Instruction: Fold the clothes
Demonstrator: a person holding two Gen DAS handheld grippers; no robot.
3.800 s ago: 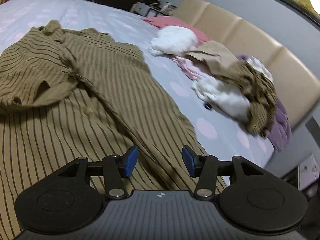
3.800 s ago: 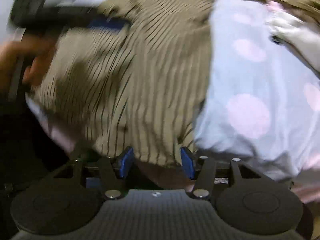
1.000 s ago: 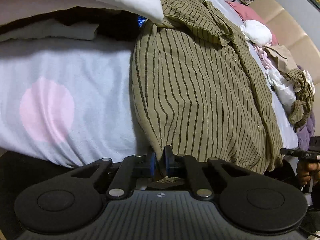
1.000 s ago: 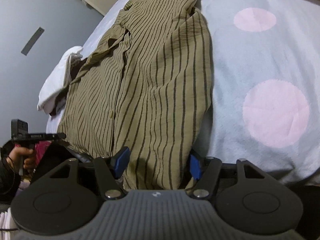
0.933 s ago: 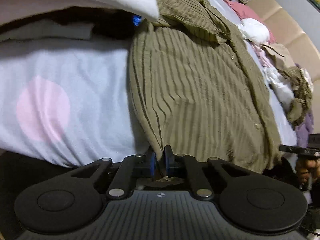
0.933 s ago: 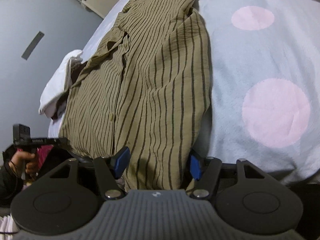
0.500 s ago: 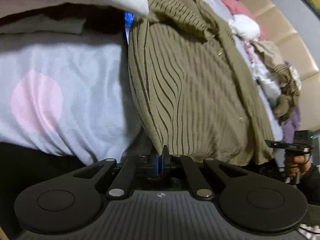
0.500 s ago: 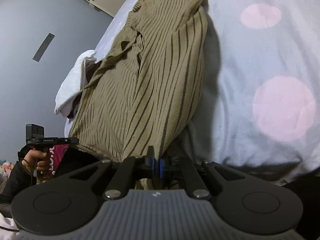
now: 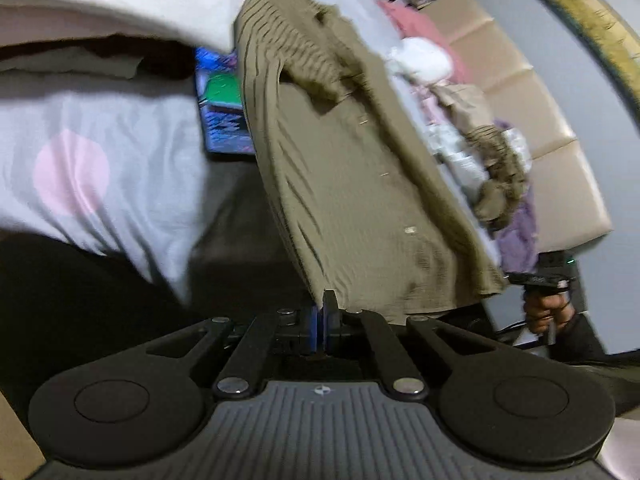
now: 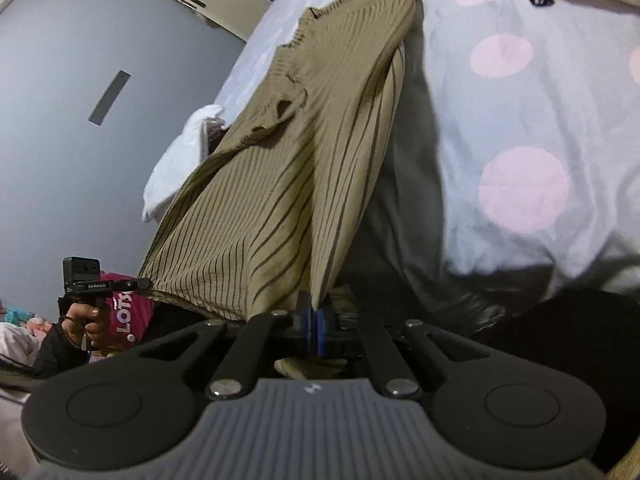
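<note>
The left gripper (image 9: 323, 322) was fully closed, its blue pads pinching one bottom corner of the striped shirt (image 9: 352, 184). The right gripper (image 10: 314, 326) was likewise closed tight on the opposite bottom corner of the same shirt (image 10: 280, 200). Each gripper held the hem directly at its fingertips, so neither hand was nearer than the other.

From both grippers the shirt ran straight ahead and away, its long axis pointing forward from hem to collar. The near part was lifted clear of the spotted bed sheet (image 10: 520, 120), with shadow beneath it; the collar end rested far ahead on the bed. The left view was blurred, so the lie of the sleeves could not be settled.

A heap of other clothes (image 9: 480, 152) lay ahead and to the right of the left gripper, apart from the shirt. Each view showed the other device at the hem's far corner.

Judgement: with the hem held at both corners and the collar forward, any fold would turn on carrying the hem forward along that axis
</note>
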